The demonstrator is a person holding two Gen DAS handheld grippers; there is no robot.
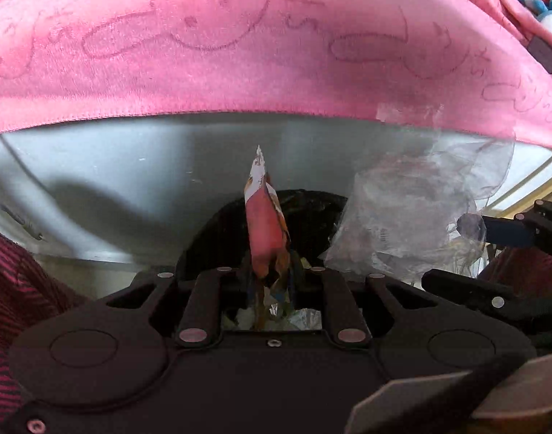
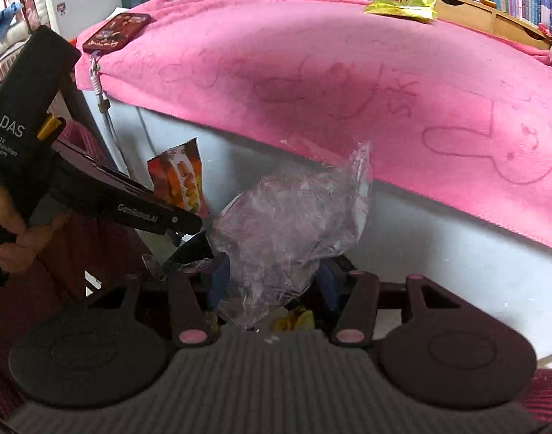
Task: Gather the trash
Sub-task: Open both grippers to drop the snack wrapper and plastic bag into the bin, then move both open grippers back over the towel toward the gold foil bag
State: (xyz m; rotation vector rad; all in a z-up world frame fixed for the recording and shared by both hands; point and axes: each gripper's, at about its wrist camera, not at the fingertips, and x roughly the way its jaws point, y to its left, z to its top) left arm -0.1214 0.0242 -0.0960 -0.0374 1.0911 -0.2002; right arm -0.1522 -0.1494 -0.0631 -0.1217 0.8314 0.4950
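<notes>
Basically mid-task, dumping stage: both tools carry trash and hang over the black bin [image 1: 312, 213], which sits on the floor against the white front of the bench [image 2: 438, 249] draped with a pink towel [image 2: 312, 72]. Left tool [image 1: 272, 282] is pressed together on one snack wrapper [image 1: 265, 224], orange-red print, standing up out of the fingers; in the right wrist view the same wrapper [image 2: 178, 181] sticks up from that tool. Right tool [image 2: 272, 285] has its blue pads on either side of one crumpled clear plastic bag [image 2: 290, 224]; pads look part-spread, bag wedged between them, so I judge it pinched loosely, not certain. Bin already has scraps inside, seen under the left tool, foil-ish and yellowish bits, count not readable. Neither carried piece is released yet. Left to do, by my guess: drop both, then fetch the one gold-yellow wrapper [image 2: 402, 9] lying at the far edge of the towel. A dark red pouch [image 2: 116, 30] with a hanging strap also lies at the towel's corner; can't tell if trash. Count: two tools, two carried pieces, one bin, one wrapper still out, one pouch.
</notes>
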